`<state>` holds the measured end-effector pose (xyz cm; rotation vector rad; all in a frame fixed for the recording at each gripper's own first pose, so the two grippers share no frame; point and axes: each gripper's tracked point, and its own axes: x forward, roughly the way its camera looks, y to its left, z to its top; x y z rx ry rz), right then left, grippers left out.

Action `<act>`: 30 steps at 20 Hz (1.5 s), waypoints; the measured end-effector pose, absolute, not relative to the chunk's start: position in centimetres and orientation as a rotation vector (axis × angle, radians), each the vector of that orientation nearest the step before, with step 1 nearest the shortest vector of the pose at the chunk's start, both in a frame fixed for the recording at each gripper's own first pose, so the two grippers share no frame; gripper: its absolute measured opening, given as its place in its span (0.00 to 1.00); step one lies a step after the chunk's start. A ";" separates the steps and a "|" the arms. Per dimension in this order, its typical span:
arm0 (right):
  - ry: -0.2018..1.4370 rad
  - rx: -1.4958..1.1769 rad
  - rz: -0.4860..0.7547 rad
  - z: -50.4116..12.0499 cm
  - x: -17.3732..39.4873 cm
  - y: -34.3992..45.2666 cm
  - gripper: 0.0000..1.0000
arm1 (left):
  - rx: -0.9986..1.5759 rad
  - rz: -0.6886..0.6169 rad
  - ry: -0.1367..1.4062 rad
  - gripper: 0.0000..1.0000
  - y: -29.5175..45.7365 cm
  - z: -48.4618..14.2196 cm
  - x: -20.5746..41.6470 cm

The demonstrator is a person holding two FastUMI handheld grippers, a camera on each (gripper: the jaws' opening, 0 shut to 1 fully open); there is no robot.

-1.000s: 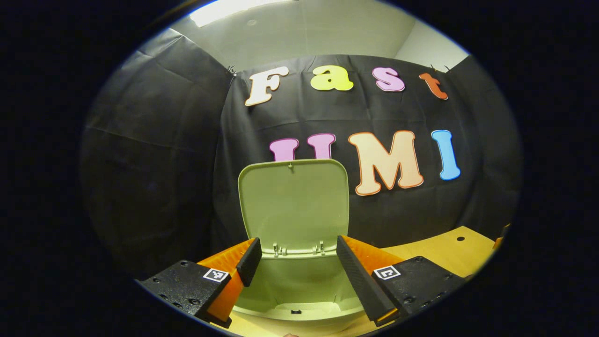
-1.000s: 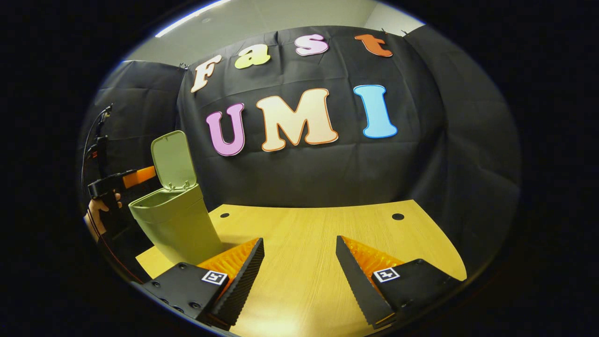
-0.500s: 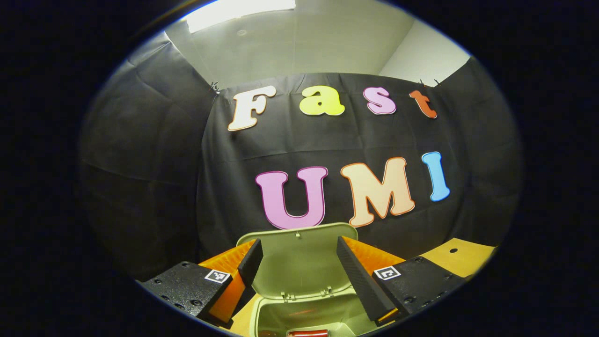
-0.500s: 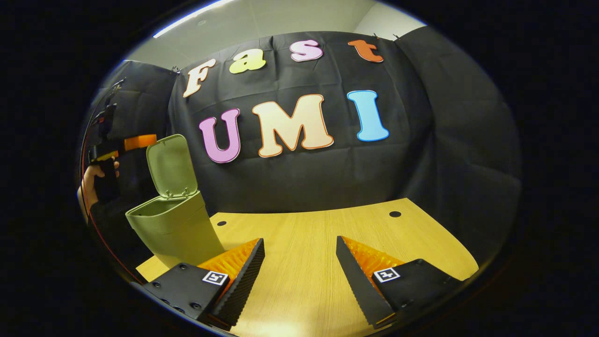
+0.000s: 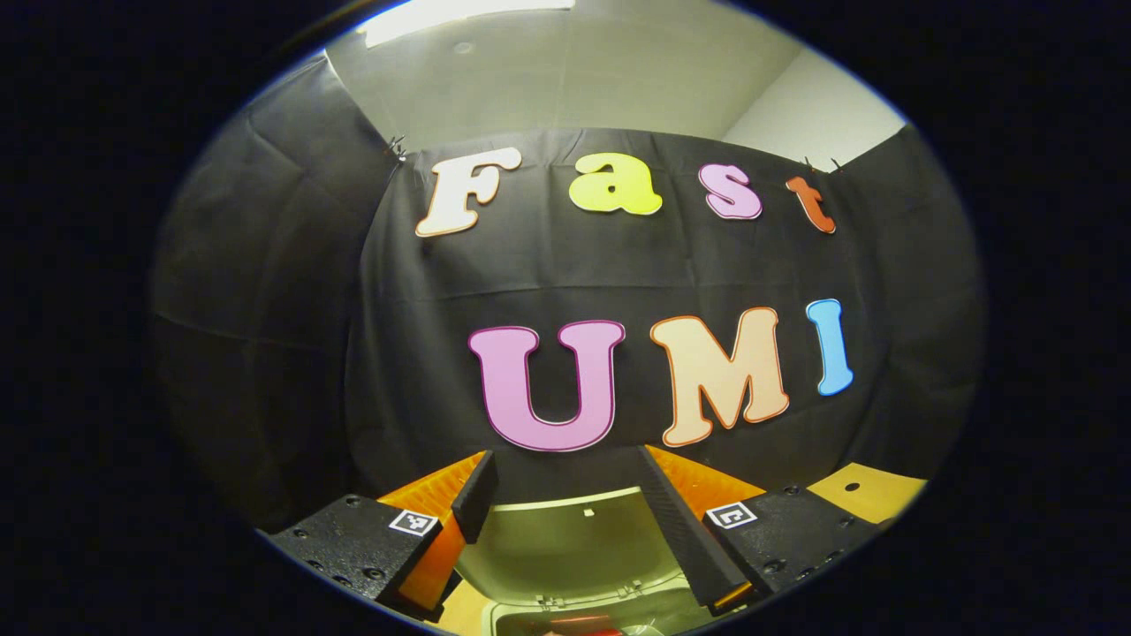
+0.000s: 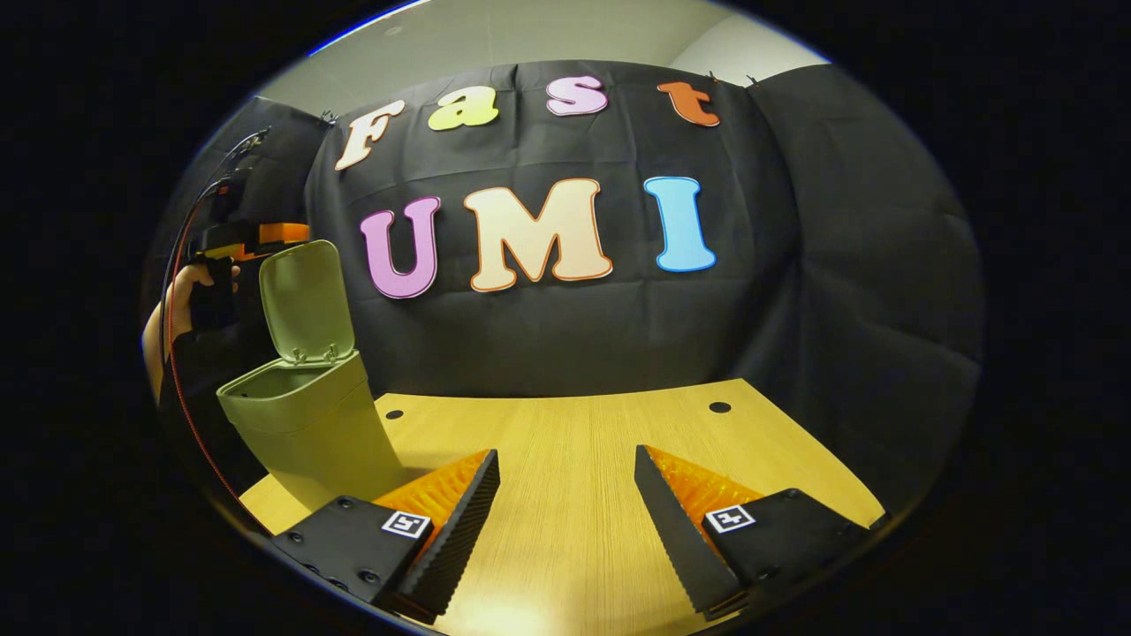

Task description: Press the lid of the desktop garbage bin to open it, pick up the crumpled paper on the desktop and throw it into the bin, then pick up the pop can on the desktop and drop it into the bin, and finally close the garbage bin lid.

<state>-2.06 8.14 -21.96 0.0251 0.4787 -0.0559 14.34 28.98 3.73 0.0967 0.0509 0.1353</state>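
While lid (image 6: 302,296) stands raised, left claw (image 6: 283,233) above it

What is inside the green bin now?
In the left gripper view, the open bin shows a small red thing at the bottom edge, perhaps the can. The rest of the inside is cut off. In the right gripper view, the bin's wall hides the inside.

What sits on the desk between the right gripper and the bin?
Nothing: in the right gripper view, bare desk runs from the right gripper to the bin.
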 end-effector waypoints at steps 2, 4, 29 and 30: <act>0.484 0.025 -0.048 -22.1 -2.1 8.4 0.96 | 0.075 0.127 0.038 1.00 28.6 4.1 14.0; 0.486 0.020 -0.029 -22.2 -2.0 9.0 0.96 | 0.065 0.126 0.034 1.00 28.6 4.0 13.1; 0.534 0.041 0.218 -22.7 -1.8 11.2 0.94 | 0.035 0.206 0.217 0.99 24.0 -4.6 2.2; 0.539 0.039 0.222 -22.8 -2.0 11.4 0.96 | 0.032 0.210 0.228 0.94 24.0 -5.3 2.0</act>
